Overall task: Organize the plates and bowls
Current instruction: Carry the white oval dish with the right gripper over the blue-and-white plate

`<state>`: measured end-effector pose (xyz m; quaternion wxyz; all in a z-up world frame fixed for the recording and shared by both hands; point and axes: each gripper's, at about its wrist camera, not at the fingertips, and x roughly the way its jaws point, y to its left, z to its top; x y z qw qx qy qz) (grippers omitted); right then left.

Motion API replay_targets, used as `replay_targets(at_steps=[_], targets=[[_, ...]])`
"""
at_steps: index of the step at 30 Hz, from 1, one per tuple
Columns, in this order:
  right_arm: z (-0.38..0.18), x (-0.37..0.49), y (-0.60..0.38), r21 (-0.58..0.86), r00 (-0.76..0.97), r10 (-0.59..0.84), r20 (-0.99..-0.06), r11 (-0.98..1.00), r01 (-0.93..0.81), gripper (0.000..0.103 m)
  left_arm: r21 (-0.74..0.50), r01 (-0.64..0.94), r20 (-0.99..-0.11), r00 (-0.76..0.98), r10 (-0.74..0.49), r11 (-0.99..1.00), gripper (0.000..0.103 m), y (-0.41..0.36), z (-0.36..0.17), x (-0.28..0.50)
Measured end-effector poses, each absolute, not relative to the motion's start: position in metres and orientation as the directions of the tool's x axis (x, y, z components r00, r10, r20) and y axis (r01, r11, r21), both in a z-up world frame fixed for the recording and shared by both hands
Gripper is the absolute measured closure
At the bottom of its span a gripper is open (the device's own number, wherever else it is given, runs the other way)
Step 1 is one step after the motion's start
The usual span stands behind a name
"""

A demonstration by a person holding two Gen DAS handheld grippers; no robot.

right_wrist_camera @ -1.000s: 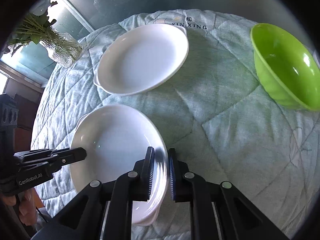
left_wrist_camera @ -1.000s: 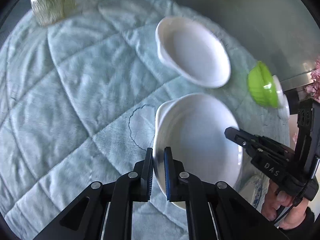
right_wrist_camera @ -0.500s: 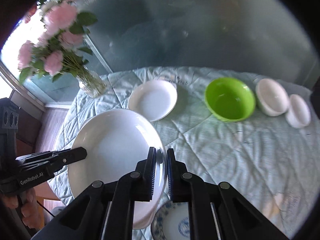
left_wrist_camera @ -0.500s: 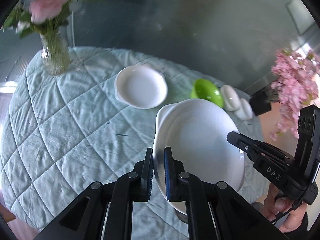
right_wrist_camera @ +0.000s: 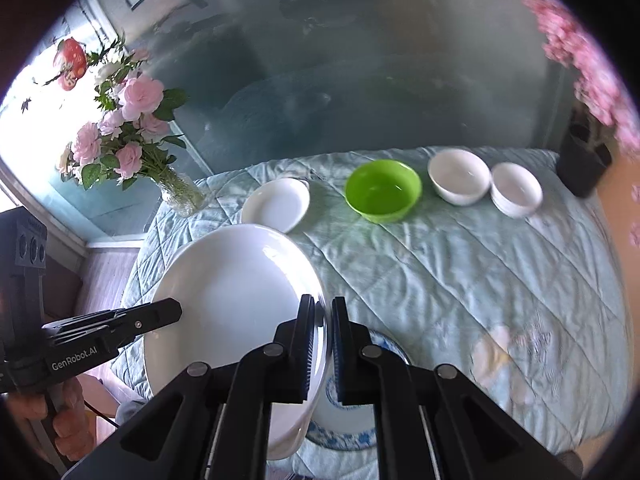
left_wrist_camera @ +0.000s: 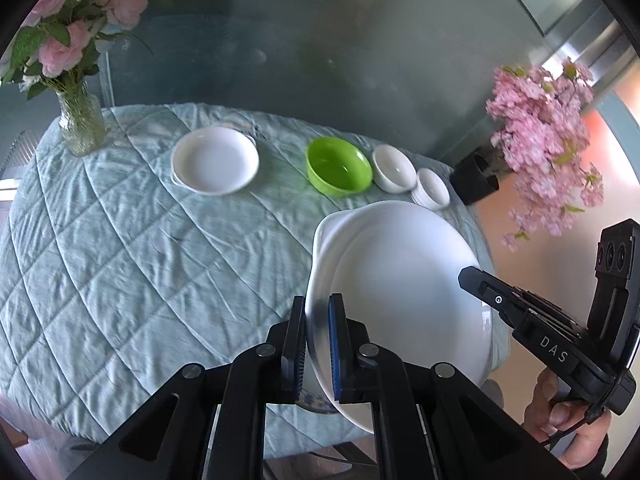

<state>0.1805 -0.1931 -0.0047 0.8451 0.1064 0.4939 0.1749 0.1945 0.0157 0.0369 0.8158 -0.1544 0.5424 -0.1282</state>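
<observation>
Both grippers are lifting the plate clear of the cloth; a second ago it was sitting low beside the second plate, and now you are carrying it high above the near edge of the table, over a blue-patterned dish.

You are handling glazed ceramic: stiff, fairly heavy, slick at the rim and likely to chip or break if dropped. Opposite rim edges are the sensible holds, and that is where you are gripping.

Your left gripper is clamping the rim on one side, jaws nearly shut on it. Your right gripper is pinching the opposite rim just as tightly. The green bowl and two white bowls are waiting at the far side.
</observation>
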Motion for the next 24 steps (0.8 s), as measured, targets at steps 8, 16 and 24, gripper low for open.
replay_targets(at_steps=[8,16,24], targets=[[-0.04,0.141,-0.226,0.383,0.422,0.392,-0.817,0.917,-0.109,0.095,-0.402,0.063,-0.861,0.314,-0.401,0.913,0.097,-0.017,-0.009,0.164],[-0.087,0.121,-0.238,0.387,0.398,0.373,-0.838,0.921,-0.048,0.095,-0.403,0.065,-0.875,0.263,-0.406,0.913,0.097,-0.031,-0.066,0.154],[-0.139,0.128,-0.234,0.416,0.39,0.396,-0.831,0.909,-0.037,0.095,-0.384,0.043,-0.889,0.252,-0.381,0.923,0.097,-0.028,-0.122,0.16]])
